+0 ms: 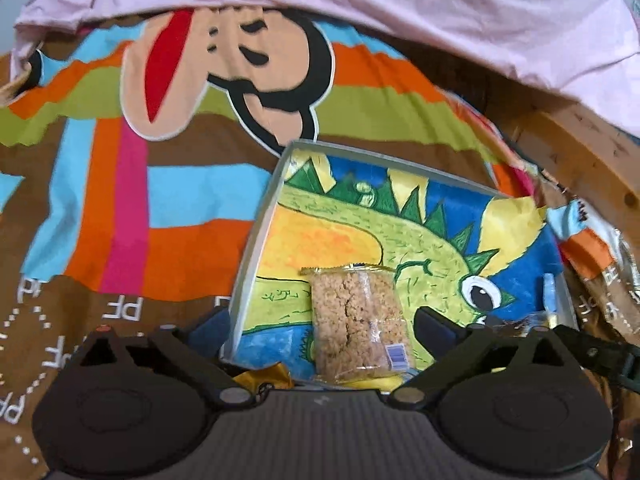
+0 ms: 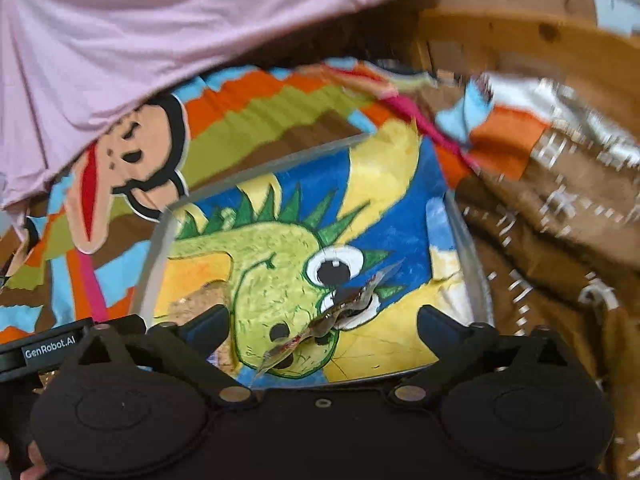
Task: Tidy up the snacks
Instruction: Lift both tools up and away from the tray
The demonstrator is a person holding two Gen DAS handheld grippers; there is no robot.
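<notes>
A shallow tray with a painted green dinosaur on its floor lies on a colourful cartoon blanket. A clear-wrapped crispy grain bar lies in the tray between my left gripper's open fingers, untouched by them. In the right wrist view the same tray lies below my right gripper, which is open. A thin crinkled snack wrapper shows edge-on between its fingers, over the dinosaur's face; I cannot tell if it rests on the tray. The grain bar shows partly behind the left finger.
A pink sheet hangs over the far side. A wooden frame runs at the right. A gold wrapper peeks out near the left gripper's base. The other gripper's arm reaches in at the right edge. Silvery packaging lies on the blanket.
</notes>
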